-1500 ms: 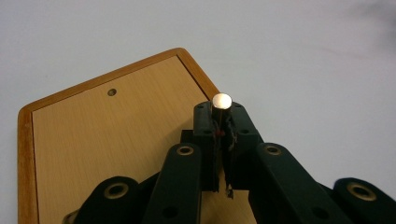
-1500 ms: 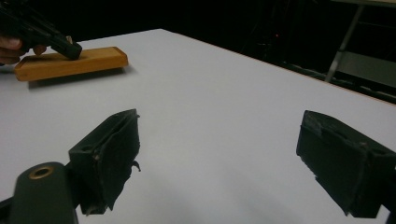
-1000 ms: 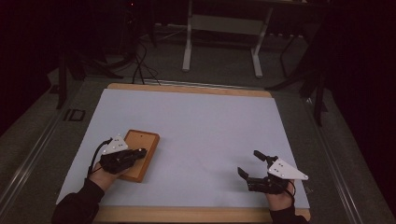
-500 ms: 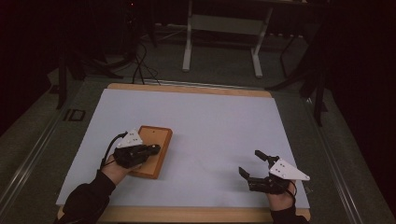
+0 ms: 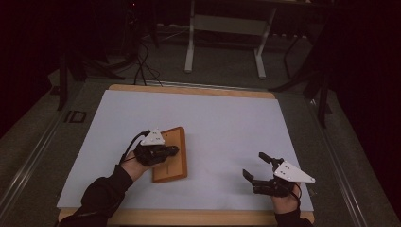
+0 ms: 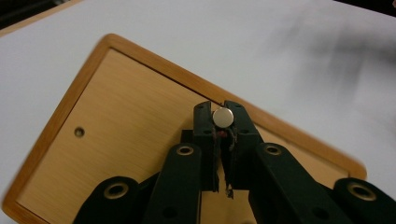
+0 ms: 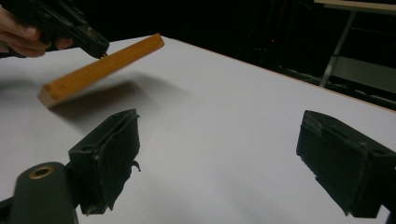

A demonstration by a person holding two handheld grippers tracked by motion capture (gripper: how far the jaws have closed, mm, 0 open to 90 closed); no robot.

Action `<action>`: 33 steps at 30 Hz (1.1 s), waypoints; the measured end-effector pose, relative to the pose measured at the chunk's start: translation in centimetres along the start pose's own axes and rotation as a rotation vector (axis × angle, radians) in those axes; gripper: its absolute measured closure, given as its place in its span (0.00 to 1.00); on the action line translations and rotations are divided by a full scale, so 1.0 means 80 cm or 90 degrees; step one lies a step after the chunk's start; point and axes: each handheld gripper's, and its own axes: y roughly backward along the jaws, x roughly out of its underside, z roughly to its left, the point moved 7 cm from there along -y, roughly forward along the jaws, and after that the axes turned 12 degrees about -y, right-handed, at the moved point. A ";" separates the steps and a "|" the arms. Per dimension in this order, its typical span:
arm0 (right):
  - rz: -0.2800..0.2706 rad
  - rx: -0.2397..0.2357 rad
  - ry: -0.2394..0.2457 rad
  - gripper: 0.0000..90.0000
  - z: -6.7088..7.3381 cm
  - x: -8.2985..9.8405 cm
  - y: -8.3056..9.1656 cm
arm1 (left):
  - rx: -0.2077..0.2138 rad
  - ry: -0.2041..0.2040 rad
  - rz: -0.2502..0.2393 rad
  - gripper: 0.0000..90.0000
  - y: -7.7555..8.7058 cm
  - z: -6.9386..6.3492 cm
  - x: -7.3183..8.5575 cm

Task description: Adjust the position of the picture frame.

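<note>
A flat wooden board with a raised rim lies left of the table's middle. My left gripper reaches over it from the left. In the left gripper view the jaws are shut on a small round silver knob that stands on the board. From the right gripper view the board hangs tilted above the white sheet with a shadow under it, and the left gripper grips it from above. My right gripper rests near the front right, open, with nothing between its fingers.
A white sheet covers the wooden table, whose edge shows at front and back. A metal stand and cables stand on the dark floor behind the table.
My left gripper has carried the board to the right, toward the middle, and the board has turned so it now lies lengthwise. The right gripper has barely moved.
</note>
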 end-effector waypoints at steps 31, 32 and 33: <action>-0.001 -0.008 -0.003 0.14 -0.001 0.000 0.002 | 0.040 -0.027 0.050 0.94 -0.109 -0.012 -0.013; -0.001 -0.009 -0.004 0.14 -0.001 0.000 0.002 | 0.042 -0.030 0.053 0.94 -0.111 -0.013 -0.012; -0.001 -0.009 -0.003 0.14 -0.001 0.000 0.002 | 0.043 -0.034 0.057 0.94 -0.113 -0.015 -0.011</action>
